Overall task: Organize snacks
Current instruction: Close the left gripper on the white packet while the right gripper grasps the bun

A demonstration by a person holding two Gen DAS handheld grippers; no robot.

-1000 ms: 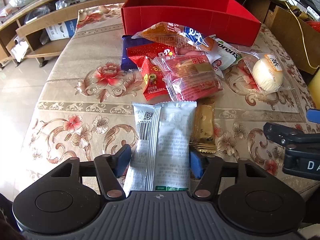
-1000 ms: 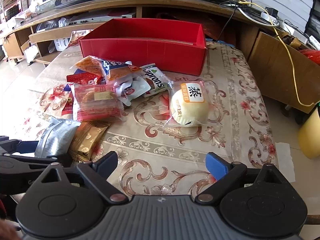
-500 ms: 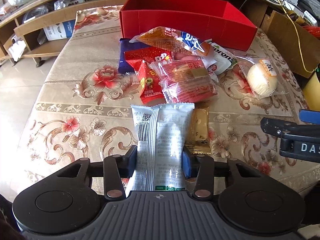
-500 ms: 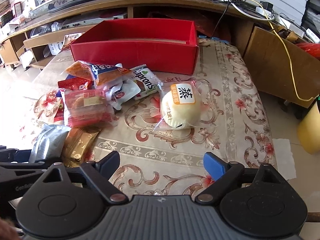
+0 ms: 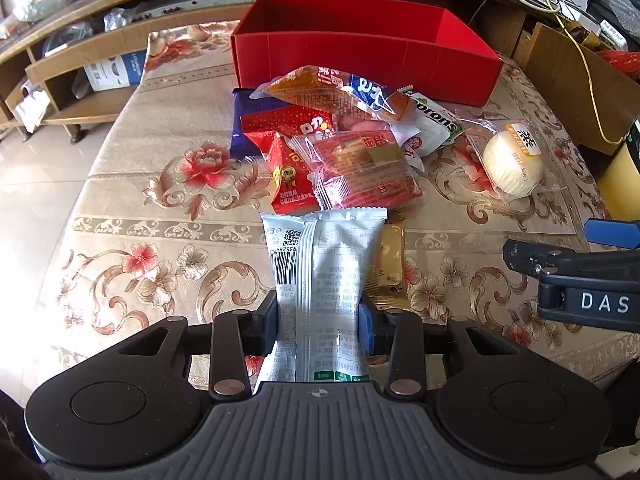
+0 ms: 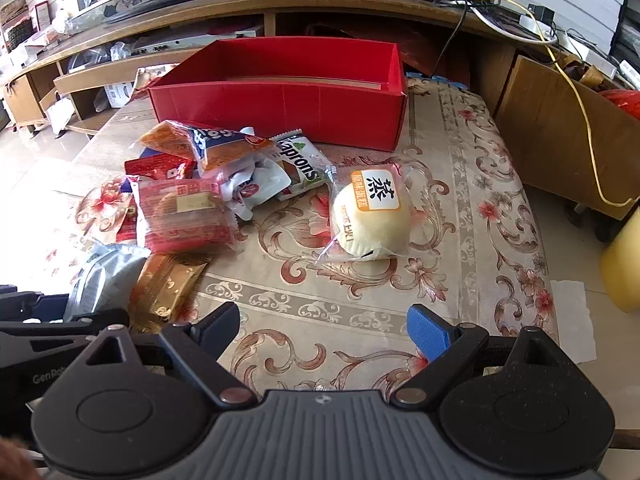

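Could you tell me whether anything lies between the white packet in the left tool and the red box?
Yes. The heap of snack packets lies on the tablecloth directly between the white packet, which the left tool grips, and the red box. Carried over them, nothing visible blocks it.

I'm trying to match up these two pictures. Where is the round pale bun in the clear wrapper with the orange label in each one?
Left wrist view: the bun lies at the right, on the flowered tablecloth, right of the snack pile.
Right wrist view: the bun lies near the middle, right of the pile, ahead of the open right tool.
Shared landmark: the red box behind the snacks.
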